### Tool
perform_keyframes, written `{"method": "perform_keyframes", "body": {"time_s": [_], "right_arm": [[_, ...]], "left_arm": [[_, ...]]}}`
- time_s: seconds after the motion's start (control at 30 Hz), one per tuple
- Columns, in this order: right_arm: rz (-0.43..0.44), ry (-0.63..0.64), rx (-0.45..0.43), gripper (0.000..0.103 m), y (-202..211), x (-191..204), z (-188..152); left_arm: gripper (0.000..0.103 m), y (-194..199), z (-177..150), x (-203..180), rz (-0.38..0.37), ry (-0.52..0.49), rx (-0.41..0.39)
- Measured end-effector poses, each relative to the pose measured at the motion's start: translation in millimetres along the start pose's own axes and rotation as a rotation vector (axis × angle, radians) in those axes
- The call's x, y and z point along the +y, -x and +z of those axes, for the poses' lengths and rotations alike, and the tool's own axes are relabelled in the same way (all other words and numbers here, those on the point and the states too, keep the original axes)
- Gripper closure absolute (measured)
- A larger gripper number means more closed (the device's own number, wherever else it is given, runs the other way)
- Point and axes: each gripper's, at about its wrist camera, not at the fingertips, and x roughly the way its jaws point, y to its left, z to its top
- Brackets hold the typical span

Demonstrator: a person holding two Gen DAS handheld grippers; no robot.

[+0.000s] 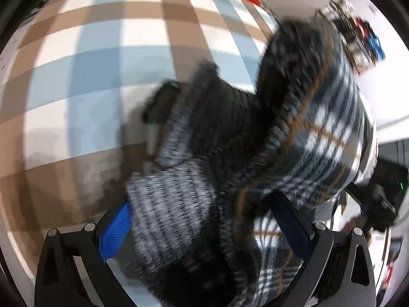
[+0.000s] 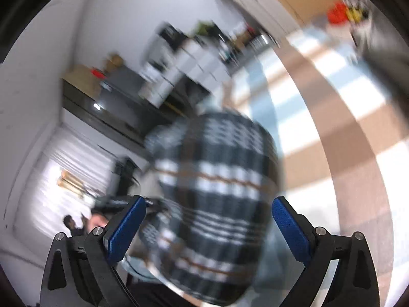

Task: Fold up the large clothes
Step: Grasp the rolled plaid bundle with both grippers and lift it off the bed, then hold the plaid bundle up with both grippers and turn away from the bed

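Note:
A dark plaid garment with white and orange stripes and a grey ribbed cuff lies bunched on the checked tablecloth. My left gripper stands wide open, and the bunched cloth fills the gap between its blue pads. In the right wrist view the same garment is a blurred mound just beyond my right gripper. That gripper is open, and its blue pads stand clear of the cloth. A dark object shows partly behind the garment.
The tablecloth runs on to the right of the garment. Beyond the table edge are shelves with clutter, red items and a person in the background. Small mixed items sit at the far right.

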Motion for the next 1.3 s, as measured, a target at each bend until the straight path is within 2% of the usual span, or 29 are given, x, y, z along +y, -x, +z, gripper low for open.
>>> {"method": "perform_keyframes", "body": {"time_s": [0.07,0.13,0.23,0.3,0.43,0.53,0.57,0.63,0.77,0.83,0.9,0.97,1.03,1.1,1.23,1.3], "right_arm": [[-0.014,-0.034,0.07,0.002,-18.1,-12.2,0.0],[0.008,-0.062,0.099,0.002,-28.1,-18.2,-0.1],[0.027,-0.069,0.156,0.002,-42.3,-26.1,6.0],[0.045,-0.078,0.219,0.002,-54.0,-26.8,10.6],[0.065,-0.06,0.294,0.002,-70.0,-23.5,9.1],[0.066,-0.033,0.329,0.004,-76.9,-20.7,10.4],[0.06,-0.02,0.332,0.011,-75.0,-19.3,12.7],[0.049,0.0,0.324,0.017,-67.8,-18.2,16.5],[0.019,0.024,0.32,0.021,-51.1,-24.9,21.2],[0.003,0.068,0.349,0.022,-43.7,-24.2,19.4],[-0.022,0.115,0.389,0.022,-41.5,-20.9,18.3],[-0.045,0.136,0.424,0.022,-43.1,-17.2,25.2],[-0.057,0.153,0.455,0.021,-48.6,-12.6,28.2],[-0.062,0.168,0.475,0.018,-53.8,-11.0,31.6],[-0.049,0.167,0.498,0.011,-70.3,-8.3,37.0],[-0.043,0.164,0.51,0.009,-77.0,-9.7,37.4]], "left_arm": [[0.003,-10.3,6.3,2.9,-0.006,-0.008,0.019],[0.003,-19.6,12.1,8.0,-0.05,0.008,0.042],[0.003,-32.5,19.2,24.2,-0.178,0.056,0.11],[0.003,-35.4,23.3,35.9,-0.251,0.062,0.115],[0.003,-43.4,24.8,42.6,-0.334,0.044,0.111],[0.004,-49.6,16.3,32.3,-0.295,-0.046,0.102],[0.004,-50.6,11.9,24.5,-0.274,-0.067,0.102],[0.004,-56.4,2.4,12.2,-0.254,-0.09,0.116],[0.004,-74.0,-19.7,-22.1,-0.201,-0.173,0.129],[0.004,-78.4,-29.6,-32.4,-0.138,-0.181,0.096],[0.004,-77.8,-35.8,-36.5,-0.073,-0.147,0.037],[0.004,-76.6,-41.9,-41.9,-0.041,-0.145,-0.013],[0.002,-80.9,-44.8,-39.2,-0.024,-0.135,-0.043],[0.002,-87.2,-48.5,-35.0,-0.05,-0.13,-0.067],[0.002,-90.6,-98.4,-24.4,-0.08,-0.139,-0.084],[0.002,-95.4,-103.9,-22.1,-0.083,-0.151,-0.092]]}}
